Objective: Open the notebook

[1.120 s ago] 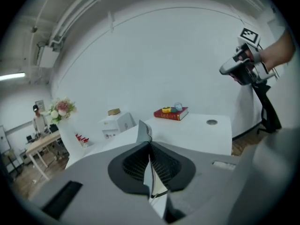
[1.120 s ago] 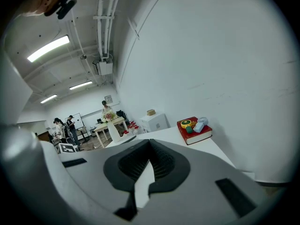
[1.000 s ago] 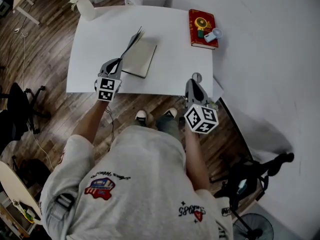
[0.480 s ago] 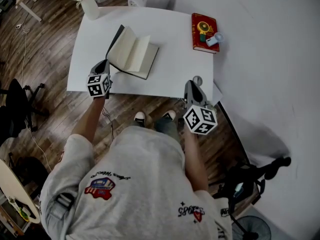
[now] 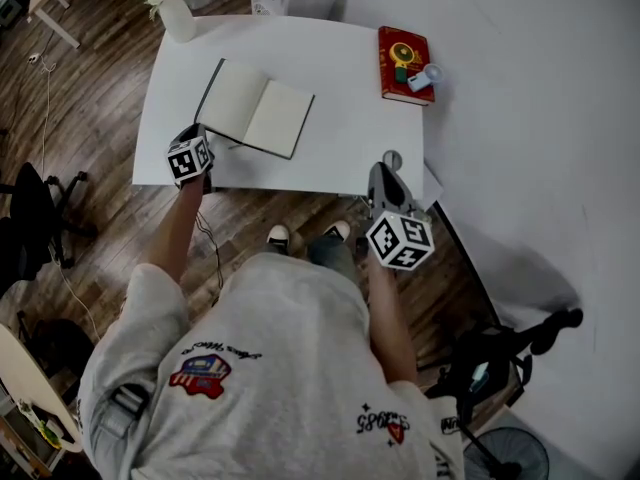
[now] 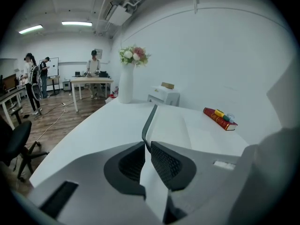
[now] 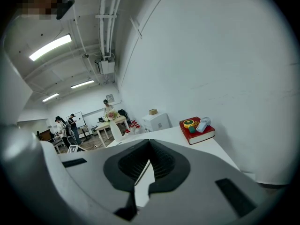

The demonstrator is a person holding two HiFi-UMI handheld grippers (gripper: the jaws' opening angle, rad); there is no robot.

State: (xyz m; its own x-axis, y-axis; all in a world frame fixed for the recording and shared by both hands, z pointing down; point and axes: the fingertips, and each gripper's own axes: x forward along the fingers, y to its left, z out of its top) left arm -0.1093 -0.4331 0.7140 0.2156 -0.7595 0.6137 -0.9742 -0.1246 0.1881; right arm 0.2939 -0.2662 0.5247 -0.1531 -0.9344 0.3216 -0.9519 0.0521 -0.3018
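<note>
Thin notebook w/ dark cover and cream pages point(image 5: 255, 108) lies open flat on the white counter point(image 5: 345, 108), nr its left side. L gripper point(image 6: 146, 145) fingers pinch the cover's edge. R gripper point(image 7: 149, 142) fingers are pressed together, nothing in them, by the counter's front edge.

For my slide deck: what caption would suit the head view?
Left tongs pinch the cover of the open notebook on the white table; right tongs shut near its edge.
</note>
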